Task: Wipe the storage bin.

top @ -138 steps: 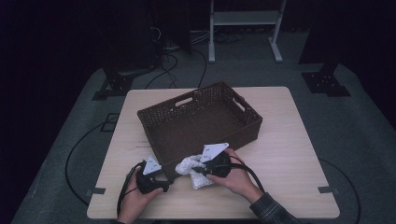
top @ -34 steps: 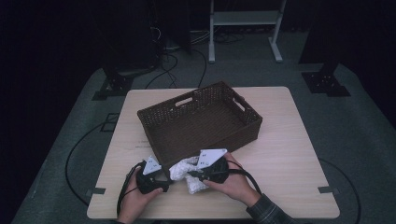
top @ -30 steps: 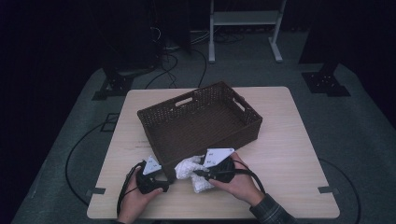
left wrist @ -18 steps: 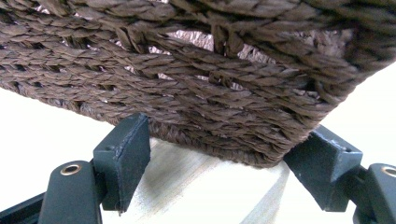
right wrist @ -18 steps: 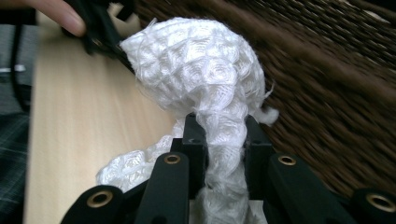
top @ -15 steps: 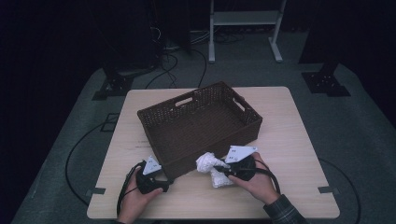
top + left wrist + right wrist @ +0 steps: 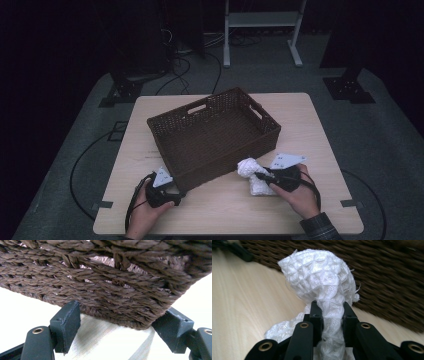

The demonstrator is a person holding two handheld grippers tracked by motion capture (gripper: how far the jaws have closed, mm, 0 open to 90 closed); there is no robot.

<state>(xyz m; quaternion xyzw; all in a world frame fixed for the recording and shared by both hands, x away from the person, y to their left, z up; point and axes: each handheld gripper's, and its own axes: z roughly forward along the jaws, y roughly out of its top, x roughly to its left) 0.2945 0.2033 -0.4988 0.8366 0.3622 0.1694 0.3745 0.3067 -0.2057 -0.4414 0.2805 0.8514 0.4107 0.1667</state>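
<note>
A dark brown woven basket [image 7: 215, 131] stands on the middle of the table, with nothing showing inside it. My left gripper [image 7: 172, 195] sits at its near left corner. In the left gripper view the basket's corner [image 7: 120, 290] spans the gap between the jaws of that gripper [image 7: 120, 317], and both pads touch the weave. My right gripper [image 7: 260, 176] is shut on a white knitted cloth [image 7: 251, 175] beside the basket's near right corner. The cloth [image 7: 322, 277] bunches up above the tips of the right gripper [image 7: 329, 306] and trails onto the table.
The wooden table [image 7: 320, 130] has bare surface right of the basket and along its front edge. Black cables [image 7: 82, 165] loop on the grey floor at the left. A white stand [image 7: 260, 20] and dark equipment feet [image 7: 347, 87] are beyond the table.
My right gripper has carried the white cloth to the right along the basket's front wall, from near the left gripper to the right corner. The left gripper has stayed put.
</note>
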